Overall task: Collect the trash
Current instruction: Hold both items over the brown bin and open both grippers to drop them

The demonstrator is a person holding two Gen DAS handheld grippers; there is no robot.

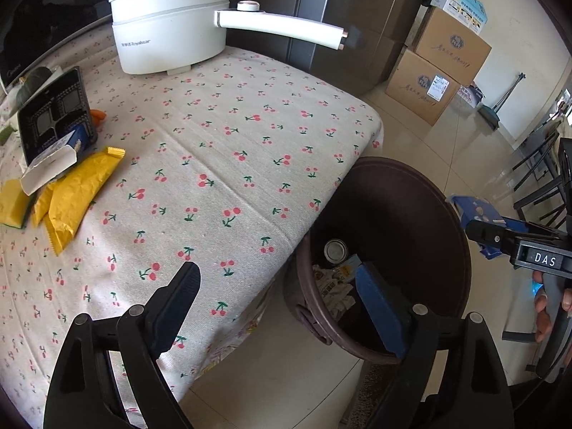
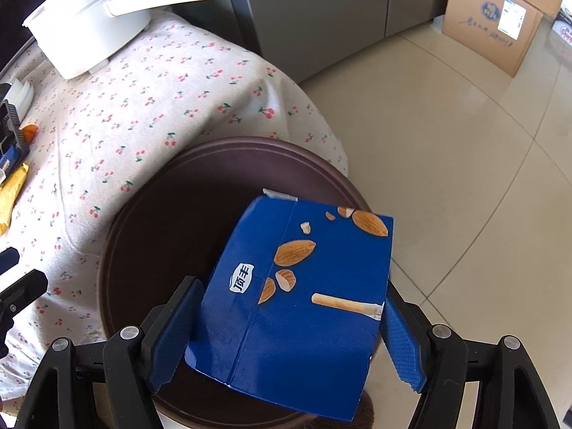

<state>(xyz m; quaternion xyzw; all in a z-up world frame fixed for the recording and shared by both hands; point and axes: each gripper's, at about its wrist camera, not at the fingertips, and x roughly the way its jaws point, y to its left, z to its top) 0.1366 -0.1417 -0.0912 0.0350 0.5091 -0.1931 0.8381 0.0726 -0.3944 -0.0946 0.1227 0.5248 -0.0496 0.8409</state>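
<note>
My right gripper (image 2: 289, 291) is shut on a blue snack box (image 2: 296, 304) printed with almonds, a pad against each side edge. The box hangs tilted over the dark brown bin (image 2: 171, 214) beside the table. In the left wrist view the same box (image 1: 475, 211) shows at the far right above the bin (image 1: 393, 214), which holds a can (image 1: 335, 250) and crumpled wrappers. My left gripper (image 1: 282, 307) is open with nothing between its fingers, over the table's edge and the bin's near rim. Yellow wrappers (image 1: 78, 193) and a small white and blue carton (image 1: 53, 164) lie at the table's left.
A cherry-print cloth (image 1: 232, 143) covers the table. A white electric pot (image 1: 171, 25) with a long handle stands at the back. A black plastic tray (image 1: 53, 114) leans at the left. Cardboard boxes (image 1: 447, 53) are stacked on the tiled floor, and dark chairs (image 1: 536, 178) stand at the right.
</note>
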